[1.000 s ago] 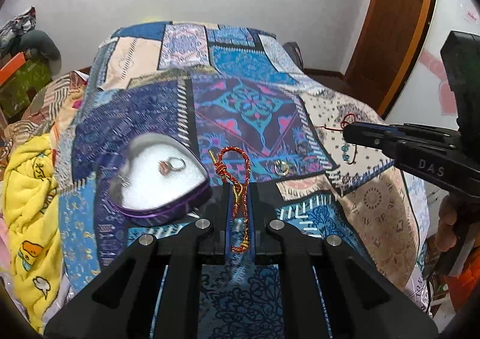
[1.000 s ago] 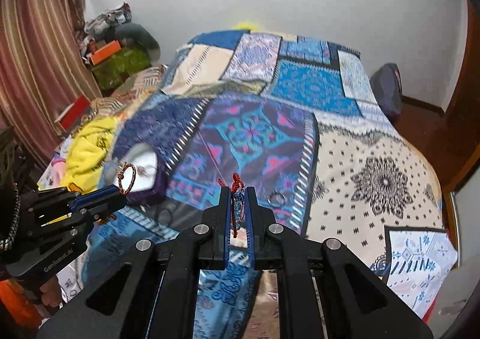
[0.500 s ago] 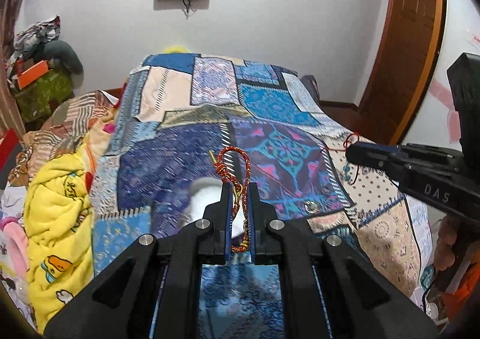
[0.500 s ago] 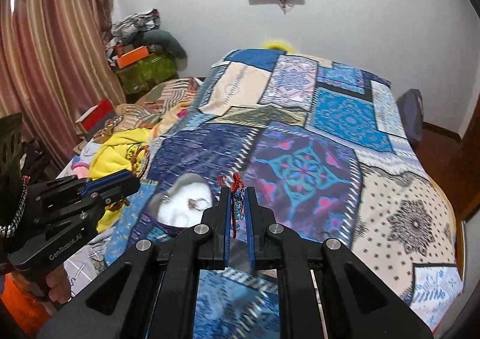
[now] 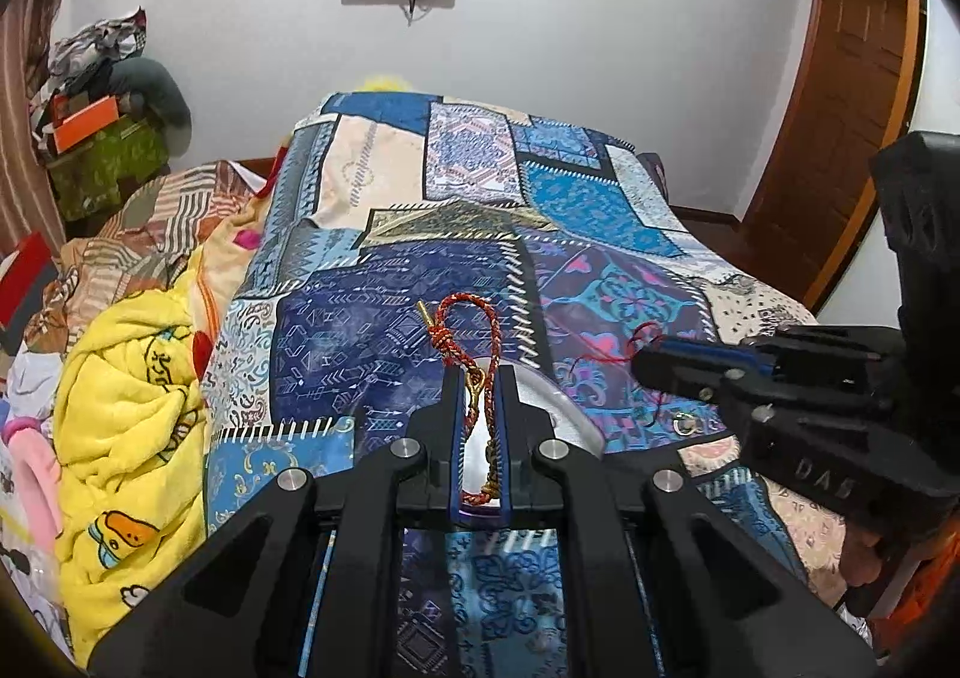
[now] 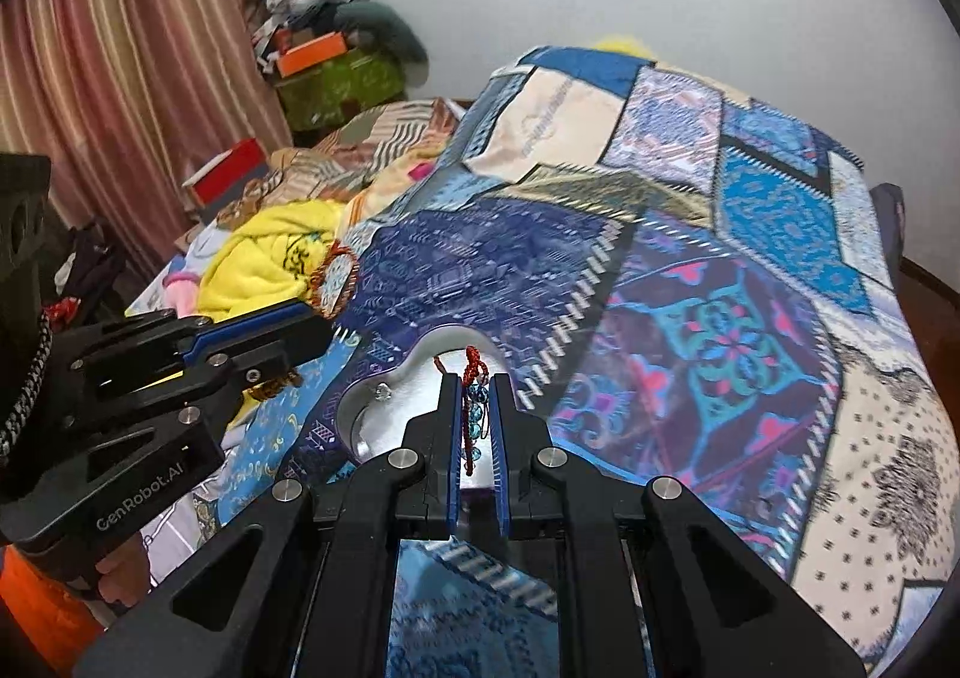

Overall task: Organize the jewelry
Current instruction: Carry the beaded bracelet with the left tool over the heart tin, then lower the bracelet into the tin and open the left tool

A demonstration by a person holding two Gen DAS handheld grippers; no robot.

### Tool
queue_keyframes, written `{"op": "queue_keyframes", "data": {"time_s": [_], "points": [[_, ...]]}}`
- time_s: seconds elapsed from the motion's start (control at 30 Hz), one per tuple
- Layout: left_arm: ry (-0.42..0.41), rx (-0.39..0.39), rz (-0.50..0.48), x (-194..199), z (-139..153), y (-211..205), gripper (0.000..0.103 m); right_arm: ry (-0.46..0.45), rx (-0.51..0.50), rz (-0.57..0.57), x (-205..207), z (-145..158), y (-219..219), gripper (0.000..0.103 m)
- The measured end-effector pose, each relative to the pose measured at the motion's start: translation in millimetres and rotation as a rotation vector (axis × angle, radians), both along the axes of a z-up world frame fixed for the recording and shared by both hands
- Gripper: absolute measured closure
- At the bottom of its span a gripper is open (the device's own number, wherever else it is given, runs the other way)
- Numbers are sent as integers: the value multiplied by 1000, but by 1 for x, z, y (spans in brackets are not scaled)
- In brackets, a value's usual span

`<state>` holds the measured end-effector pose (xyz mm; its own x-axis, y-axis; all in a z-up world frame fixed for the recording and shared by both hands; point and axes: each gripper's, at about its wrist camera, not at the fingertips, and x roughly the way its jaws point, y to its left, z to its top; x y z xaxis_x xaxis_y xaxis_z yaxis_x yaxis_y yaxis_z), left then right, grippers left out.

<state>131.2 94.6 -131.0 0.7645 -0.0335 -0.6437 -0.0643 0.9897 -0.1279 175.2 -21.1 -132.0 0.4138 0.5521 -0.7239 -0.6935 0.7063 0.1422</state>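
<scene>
My left gripper (image 5: 480, 378) is shut on a red and gold braided bracelet (image 5: 474, 330), whose loop sticks up past the fingertips; it also shows in the right wrist view (image 6: 333, 282). My right gripper (image 6: 476, 387) is shut on a red cord bracelet with blue beads (image 6: 475, 408). Both hover over the heart-shaped jewelry box (image 6: 384, 420) with white lining on the bed; a ring (image 6: 382, 391) lies in it. In the left wrist view the box (image 5: 558, 408) is mostly hidden behind my fingers. The right gripper (image 5: 648, 363) shows there at right, close to the box.
A patchwork bedspread (image 5: 480, 210) covers the bed. A small ring (image 5: 684, 425) lies on it right of the box. A yellow blanket (image 5: 132, 390) and clothes pile at the left. Boxes (image 6: 324, 60) and a curtain (image 6: 120, 48) stand beyond, a door (image 5: 840, 126) at right.
Both grippers moved left toward the heart box and tilted up; the box went from left of the left fingers to under both grippers. Both stayed shut on their bracelets.
</scene>
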Motion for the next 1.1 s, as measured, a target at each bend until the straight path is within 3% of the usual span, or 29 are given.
{"op": "queue_keyframes", "data": {"time_s": [0.37, 0.43, 0.5, 0.6, 0.97, 1.03, 1.1], "points": [[30, -28, 6, 22, -19, 17, 95, 105, -48, 42, 19, -33, 25, 95], [35, -36, -2, 25, -22, 18, 95, 128, -50, 53, 20, -34, 23, 92], [42, -41, -12, 28, -24, 17, 95, 139, -57, 50, 21, -32, 20, 83], [56, -39, -28, 32, -29, 13, 95, 129, -53, 33, 21, -28, 12, 79], [115, -37, -92, 40, -44, -15, 95, 86, -43, -44, 17, -7, -28, 78], [127, -30, -96, 42, -46, -19, 91, 88, -40, -60, 18, -6, -35, 78], [134, -22, -89, 43, -46, -22, 75, 87, -36, -77, 18, -4, -42, 78]]}}
